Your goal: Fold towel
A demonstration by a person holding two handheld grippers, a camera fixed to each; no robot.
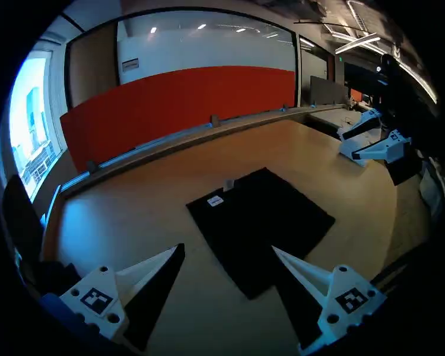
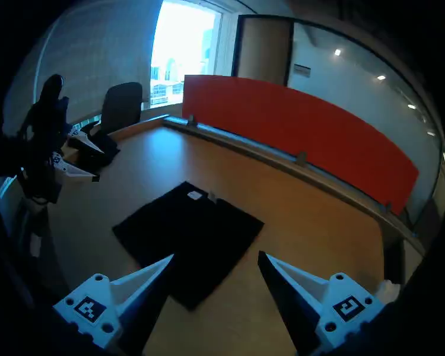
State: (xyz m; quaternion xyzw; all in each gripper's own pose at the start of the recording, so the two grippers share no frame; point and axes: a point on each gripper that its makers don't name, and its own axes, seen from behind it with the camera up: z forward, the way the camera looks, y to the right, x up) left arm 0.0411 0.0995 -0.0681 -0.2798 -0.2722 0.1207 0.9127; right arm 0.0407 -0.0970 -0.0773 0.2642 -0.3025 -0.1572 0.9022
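Left claw (image 1: 227, 247) gapes; towel (image 1: 261, 222) lies flat just ahead.

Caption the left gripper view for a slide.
Open left tool facing a dark towel on the wooden table; right tool farther off.

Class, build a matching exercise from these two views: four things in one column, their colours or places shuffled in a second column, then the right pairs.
Things:
1. towel
2. partition
3. table
4. office chair

Descriptions:
A. red
B. stands by the window
C. black, lying on the table
D. light wood surface

Pairs: 1-C; 2-A; 3-D; 4-B
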